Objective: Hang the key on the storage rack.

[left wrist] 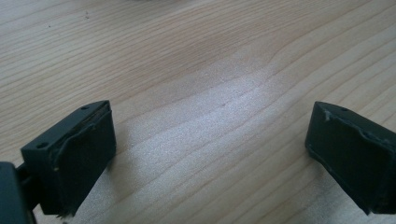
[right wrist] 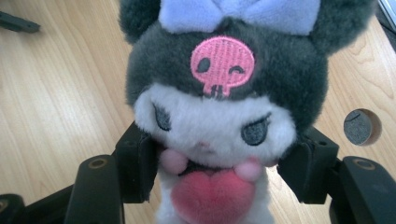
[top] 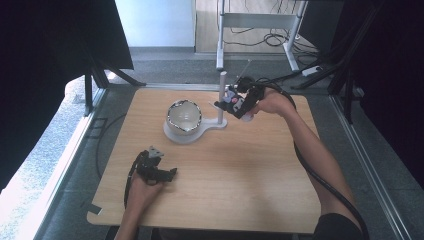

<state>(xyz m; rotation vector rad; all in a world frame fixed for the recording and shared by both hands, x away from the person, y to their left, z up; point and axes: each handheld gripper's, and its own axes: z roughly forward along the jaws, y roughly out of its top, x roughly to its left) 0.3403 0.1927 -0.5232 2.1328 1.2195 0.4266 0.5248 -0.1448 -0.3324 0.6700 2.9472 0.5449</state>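
While the left gripper [top: 159,170] rests low on the table [top: 240,185] near its near-left corner, its jaws stand wide apart with nothing between them — in the left gripper view there is bare wood grain between the two black pads [left wrist: 74,158]. The person's left hand [top: 142,190] wraps its handle from the near edge.

The right gripper [top: 235,105] is up over the far half of the table, toward the far edge and right of centre, held in the right hand [top: 272,102] at the end of an outstretched forearm. Its jaws are closed on a plush toy [right wrist: 219,116]; in the right gripper view the pads press in on both sides just below the toy's head. The toy has a dark grey hood with a pink skull patch [right wrist: 222,65], a pale lilac bow [right wrist: 238,14] on top, a white face, and a pink heart [right wrist: 212,193] at its chest. In the high view the toy [top: 233,101] shows as a small dark shape at the gripper's tip, just beside a white upright post [top: 221,95].

That post rises from a white base [top: 192,134] lying on the table's far-centre part — a bowl [top: 184,116] with a shiny rim sits on the base's round end, left of the post. A round hole [right wrist: 362,126] in the tabletop shows in the right gripper view.
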